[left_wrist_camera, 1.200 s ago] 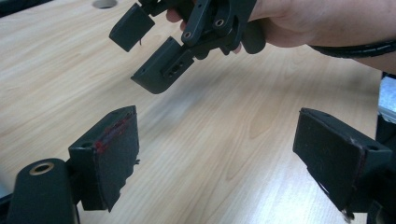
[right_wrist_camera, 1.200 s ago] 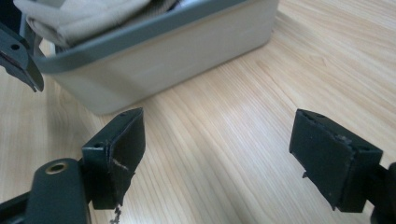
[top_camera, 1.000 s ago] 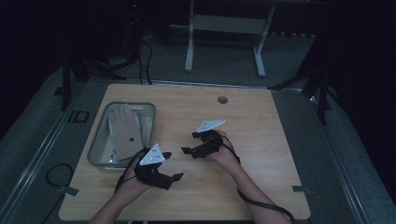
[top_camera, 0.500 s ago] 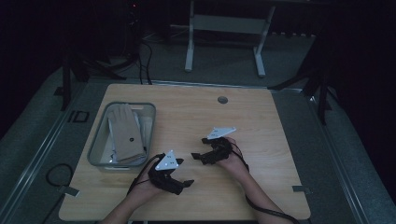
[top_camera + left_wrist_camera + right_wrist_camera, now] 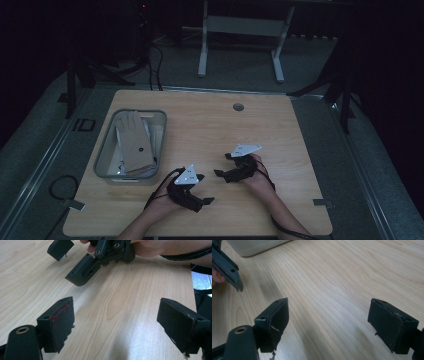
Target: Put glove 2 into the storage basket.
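From above, the left claw (image 5: 202, 200) and the right claw (image 5: 222, 173) sat low on the bench (image 5: 210, 125) at the bottom middle, both empty. The glove (image 5: 134, 142) lay in the grey bin (image 5: 102, 160) at the left, long side pointing up the frame.

In the left claw view, its jaws stood wide apart over bare wood.

In the right claw view, its jaws were apart too, likely just resting

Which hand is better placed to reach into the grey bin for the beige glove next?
Left, probably. The left tongs sit just off the corner of the bin that holds the glove, open and empty. The right tongs, also open and empty, lie farther toward the table's middle.
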{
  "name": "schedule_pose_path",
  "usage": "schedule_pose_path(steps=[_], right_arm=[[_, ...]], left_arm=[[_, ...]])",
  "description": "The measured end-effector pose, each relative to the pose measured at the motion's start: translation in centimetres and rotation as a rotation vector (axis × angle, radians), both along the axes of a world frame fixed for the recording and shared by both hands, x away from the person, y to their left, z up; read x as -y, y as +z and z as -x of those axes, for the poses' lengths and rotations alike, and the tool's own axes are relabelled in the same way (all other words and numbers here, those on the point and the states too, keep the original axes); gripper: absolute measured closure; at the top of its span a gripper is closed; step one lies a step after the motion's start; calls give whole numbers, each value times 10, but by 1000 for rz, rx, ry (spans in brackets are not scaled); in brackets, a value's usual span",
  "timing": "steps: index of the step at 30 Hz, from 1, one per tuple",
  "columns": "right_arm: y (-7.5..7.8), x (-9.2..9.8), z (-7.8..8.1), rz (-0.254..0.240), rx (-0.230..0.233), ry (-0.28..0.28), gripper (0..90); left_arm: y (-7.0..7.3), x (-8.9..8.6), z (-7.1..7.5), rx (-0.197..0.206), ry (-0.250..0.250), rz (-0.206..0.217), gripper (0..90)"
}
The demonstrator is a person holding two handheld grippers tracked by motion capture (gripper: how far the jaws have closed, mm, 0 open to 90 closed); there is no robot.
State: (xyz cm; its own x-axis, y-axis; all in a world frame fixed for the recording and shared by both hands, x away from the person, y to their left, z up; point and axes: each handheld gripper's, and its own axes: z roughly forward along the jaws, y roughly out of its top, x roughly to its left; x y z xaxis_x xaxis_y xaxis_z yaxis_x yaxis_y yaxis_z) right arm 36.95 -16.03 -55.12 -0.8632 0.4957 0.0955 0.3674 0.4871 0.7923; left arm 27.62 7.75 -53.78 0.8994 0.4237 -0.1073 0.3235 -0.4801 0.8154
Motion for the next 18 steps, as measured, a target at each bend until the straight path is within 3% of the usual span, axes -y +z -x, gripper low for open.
schedule_pose_path(steps=[5,9,18], right_arm=[[-3,7,3,-12,11,-18,168],[-5,8,5,8,38,-29,163],[-5,11,3,-6,33,-33,161]], left_arm=[[-3,0,0,0,4,14,148],[-4,-2,1,16,14,28,147],[-4,-4,0,17,12,31,147]])
